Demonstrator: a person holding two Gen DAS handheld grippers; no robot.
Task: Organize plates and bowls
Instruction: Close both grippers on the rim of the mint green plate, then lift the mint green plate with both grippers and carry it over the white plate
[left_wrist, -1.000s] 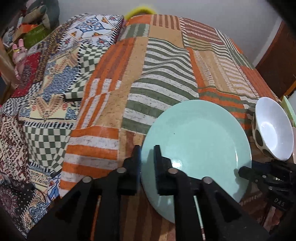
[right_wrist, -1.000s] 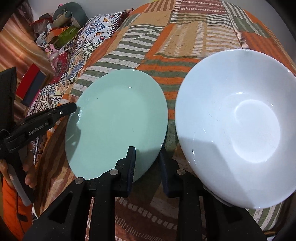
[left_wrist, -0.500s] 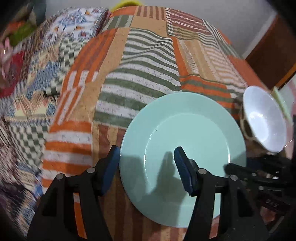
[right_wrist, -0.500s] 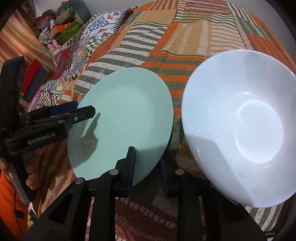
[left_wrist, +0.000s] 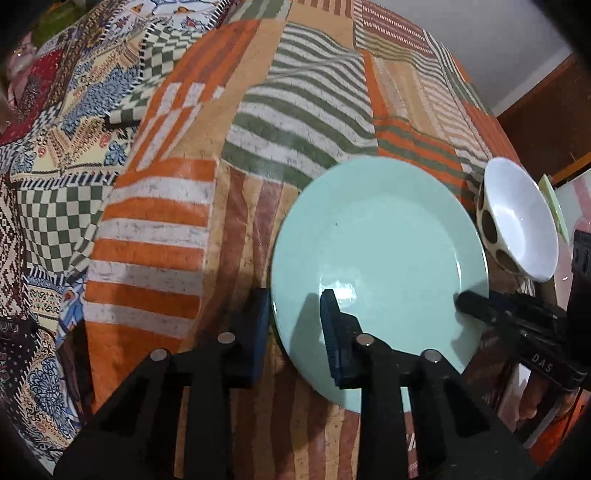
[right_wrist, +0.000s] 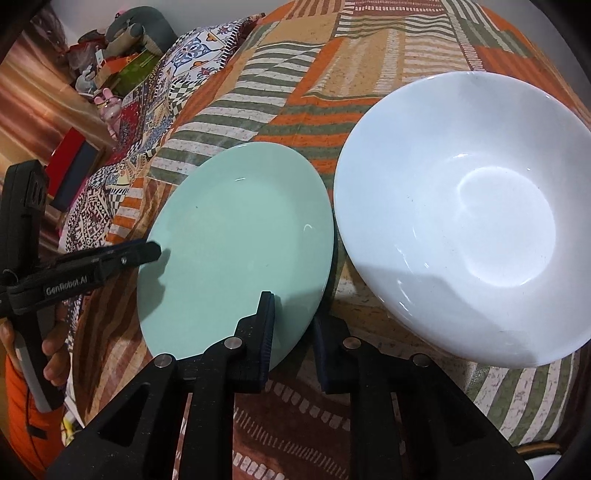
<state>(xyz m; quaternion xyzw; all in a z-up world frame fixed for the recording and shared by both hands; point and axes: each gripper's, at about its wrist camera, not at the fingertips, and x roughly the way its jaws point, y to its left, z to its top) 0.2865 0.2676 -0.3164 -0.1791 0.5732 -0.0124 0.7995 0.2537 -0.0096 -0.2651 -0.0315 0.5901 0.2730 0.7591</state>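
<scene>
The glazed plate (left_wrist: 380, 251) looks stiff, slick and breakable, so grip its rim: left gripper (left_wrist: 293, 332) closing astride it, right gripper (right_wrist: 293, 328) clamped there

Mint-green plate (right_wrist: 236, 251) flat on patchwork cloth; white spotted-outside bowl (right_wrist: 465, 229) just beside.

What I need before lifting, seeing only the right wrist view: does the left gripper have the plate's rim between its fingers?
Observer: Yes. The left gripper straddles the rim of the plate, one finger beside it and one above it. The jaws are closing, not yet pressing.
Operator: Anything on the bowl's outside?
Observer: The bowl has large brown spots on its outer wall.
</scene>
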